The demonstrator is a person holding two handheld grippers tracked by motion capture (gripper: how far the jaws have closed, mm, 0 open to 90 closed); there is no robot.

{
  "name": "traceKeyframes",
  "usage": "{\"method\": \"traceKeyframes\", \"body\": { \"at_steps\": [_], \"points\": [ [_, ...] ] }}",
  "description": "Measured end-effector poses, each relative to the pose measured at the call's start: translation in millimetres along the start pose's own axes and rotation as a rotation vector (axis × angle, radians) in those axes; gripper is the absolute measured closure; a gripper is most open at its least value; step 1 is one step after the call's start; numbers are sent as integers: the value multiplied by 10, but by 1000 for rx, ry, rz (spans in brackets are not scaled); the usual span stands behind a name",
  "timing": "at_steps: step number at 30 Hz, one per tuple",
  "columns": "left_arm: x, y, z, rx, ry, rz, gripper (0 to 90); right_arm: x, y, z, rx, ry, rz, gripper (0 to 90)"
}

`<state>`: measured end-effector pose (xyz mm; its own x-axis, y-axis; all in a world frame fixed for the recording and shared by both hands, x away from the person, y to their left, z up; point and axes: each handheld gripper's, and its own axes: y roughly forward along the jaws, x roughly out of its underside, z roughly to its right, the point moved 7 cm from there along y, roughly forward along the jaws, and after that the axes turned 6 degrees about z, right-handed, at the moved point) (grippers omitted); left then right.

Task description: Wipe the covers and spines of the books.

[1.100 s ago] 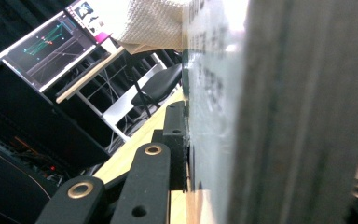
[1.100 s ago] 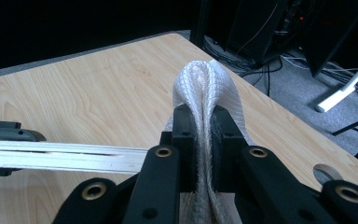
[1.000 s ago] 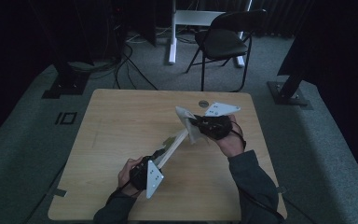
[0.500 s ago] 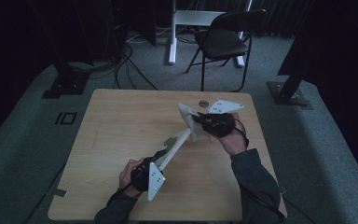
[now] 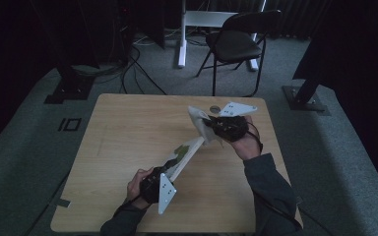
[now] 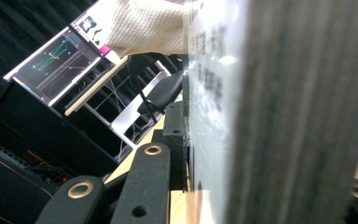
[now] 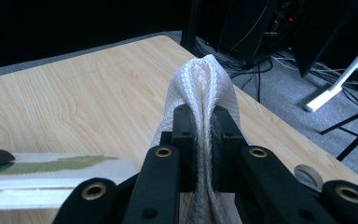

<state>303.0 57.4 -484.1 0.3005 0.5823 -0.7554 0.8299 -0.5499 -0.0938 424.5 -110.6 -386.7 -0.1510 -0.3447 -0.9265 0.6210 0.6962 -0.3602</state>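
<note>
A long white board (image 5: 189,150) with a green smear is held slanted over the wooden table (image 5: 128,128). My left gripper (image 5: 169,169) is shut on its near end. In the left gripper view the board (image 6: 214,93) stands edge-on against the black jaw, with the left gripper (image 6: 261,130) around it. A white waffle-weave cloth (image 5: 197,118) is pinched in my right gripper (image 5: 210,129) and rests against the board's far end. In the right gripper view the cloth (image 7: 205,79) bulges up between the shut right gripper (image 7: 204,126). There the smeared board (image 7: 51,170) lies low at the left.
A small round ring (image 5: 215,108) lies on the table just beyond the right hand, also seen as the ring (image 7: 310,176). A folding chair (image 5: 236,44) and cables stand on the floor behind the table. A lit screen (image 6: 58,63) stands off the table.
The right gripper with the cloth has shifted slightly at the board's far end. The left gripper and the board have kept still.
</note>
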Motion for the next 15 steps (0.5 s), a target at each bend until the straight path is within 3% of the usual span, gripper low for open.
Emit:
{"method": "traceKeyframes", "body": {
  "at_steps": [15],
  "points": [
    [-13,1,23,-5,24,4,777,12,115,-99,-33,-23,-26,825]
  ]
}}
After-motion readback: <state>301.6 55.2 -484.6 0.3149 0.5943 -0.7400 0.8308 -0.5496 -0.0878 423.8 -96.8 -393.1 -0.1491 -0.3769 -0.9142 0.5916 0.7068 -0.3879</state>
